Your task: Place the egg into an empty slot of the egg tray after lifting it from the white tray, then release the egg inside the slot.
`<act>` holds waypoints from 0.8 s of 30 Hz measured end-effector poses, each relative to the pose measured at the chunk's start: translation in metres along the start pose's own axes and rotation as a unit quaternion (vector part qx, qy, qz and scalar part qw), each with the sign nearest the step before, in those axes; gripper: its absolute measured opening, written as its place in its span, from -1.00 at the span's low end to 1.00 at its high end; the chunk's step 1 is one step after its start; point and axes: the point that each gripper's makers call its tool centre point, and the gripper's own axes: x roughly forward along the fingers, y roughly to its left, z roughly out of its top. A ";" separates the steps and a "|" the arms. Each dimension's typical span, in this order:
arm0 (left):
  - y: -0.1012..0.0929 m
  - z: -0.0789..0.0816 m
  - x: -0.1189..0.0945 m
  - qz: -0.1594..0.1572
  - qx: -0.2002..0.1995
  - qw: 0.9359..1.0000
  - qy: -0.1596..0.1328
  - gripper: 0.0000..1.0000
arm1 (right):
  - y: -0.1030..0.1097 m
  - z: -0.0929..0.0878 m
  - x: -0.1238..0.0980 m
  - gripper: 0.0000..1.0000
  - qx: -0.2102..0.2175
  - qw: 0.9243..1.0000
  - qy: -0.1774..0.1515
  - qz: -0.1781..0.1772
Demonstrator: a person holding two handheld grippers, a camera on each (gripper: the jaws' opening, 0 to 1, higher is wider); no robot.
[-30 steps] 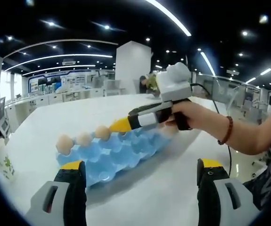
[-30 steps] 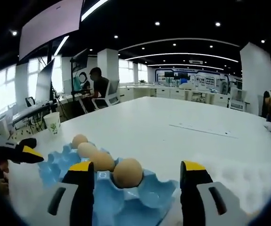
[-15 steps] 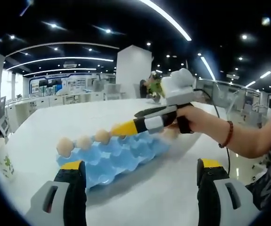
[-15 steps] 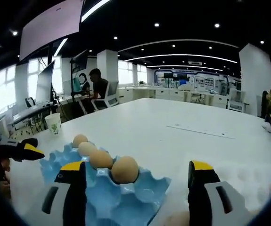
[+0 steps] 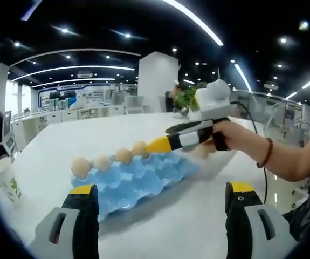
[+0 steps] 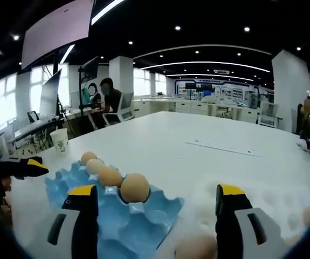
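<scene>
A blue egg tray (image 5: 138, 181) lies on the white table with a row of eggs (image 5: 123, 156) along its far edge. In the right gripper view the nearest egg (image 6: 135, 187) sits in its slot, just beyond my right gripper (image 6: 157, 216), which is open and holds nothing. From the left gripper view, that right gripper (image 5: 163, 140) hovers over the tray's right end in a person's hand. My left gripper (image 5: 160, 216) is open and empty, short of the tray's near edge. Two blurred loose eggs (image 6: 198, 248) lie close under the right jaws; the white tray itself is too washed out to make out.
A paper cup (image 5: 6, 181) stands left of the egg tray (image 6: 144, 216), also seen as the cup (image 6: 61, 141) near the table's edge. A potted plant (image 5: 187, 99) sits behind the right gripper. The left gripper (image 6: 28, 167) pokes in at the left. A person (image 6: 109, 100) sits at a far desk.
The right gripper has drawn back from the row, its jaws spread wider, and the fourth egg stays in its slot, now uncovered. The left gripper has barely shifted.
</scene>
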 end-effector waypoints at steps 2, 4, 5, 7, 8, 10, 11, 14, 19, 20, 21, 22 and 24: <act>0.000 -0.001 0.000 0.001 0.000 1.000 0.004 1.00 | -0.004 -0.002 -0.002 0.87 0.001 1.000 0.001 -0.003; 0.001 -0.001 -0.001 0.004 0.002 1.000 0.008 1.00 | -0.009 -0.004 -0.004 0.86 0.000 1.000 0.003 -0.009; 0.001 0.000 -0.002 0.006 0.003 1.000 0.008 1.00 | -0.011 -0.005 -0.004 0.86 -0.001 1.000 0.004 -0.011; 0.001 0.001 -0.002 0.005 0.002 1.000 0.005 1.00 | -0.015 -0.006 -0.007 0.86 0.001 1.000 0.004 -0.014; 0.000 0.002 -0.002 0.005 0.001 1.000 0.005 1.00 | -0.017 -0.007 -0.009 0.85 0.002 1.000 0.004 -0.015; -0.001 0.002 -0.002 0.004 0.001 1.000 0.004 1.00 | -0.021 -0.007 -0.012 0.85 0.001 1.000 0.002 -0.020; -0.001 0.002 -0.001 0.004 0.002 1.000 0.005 1.00 | -0.024 -0.007 -0.013 0.85 0.001 1.000 0.002 -0.022; -0.003 0.003 -0.001 0.002 0.003 1.000 0.004 1.00 | -0.029 -0.005 -0.017 0.84 0.002 1.000 -0.001 -0.027; -0.004 0.002 -0.001 0.000 0.004 1.000 0.006 1.00 | -0.040 -0.001 -0.024 0.83 0.003 0.999 -0.007 -0.039; -0.004 0.002 -0.001 0.001 0.004 1.000 0.006 0.99 | -0.042 0.000 -0.025 0.83 0.004 0.999 -0.007 -0.041; -0.003 0.002 -0.001 0.003 0.006 1.000 0.008 0.99 | -0.043 0.000 -0.026 0.83 0.005 0.999 -0.008 -0.043; -0.003 0.002 -0.002 0.006 0.006 1.000 0.008 0.99 | -0.045 -0.001 -0.028 0.83 0.006 0.999 -0.008 -0.044; -0.001 0.002 -0.003 0.010 0.006 1.000 0.007 0.99 | -0.048 -0.001 -0.029 0.83 0.005 0.999 -0.007 -0.046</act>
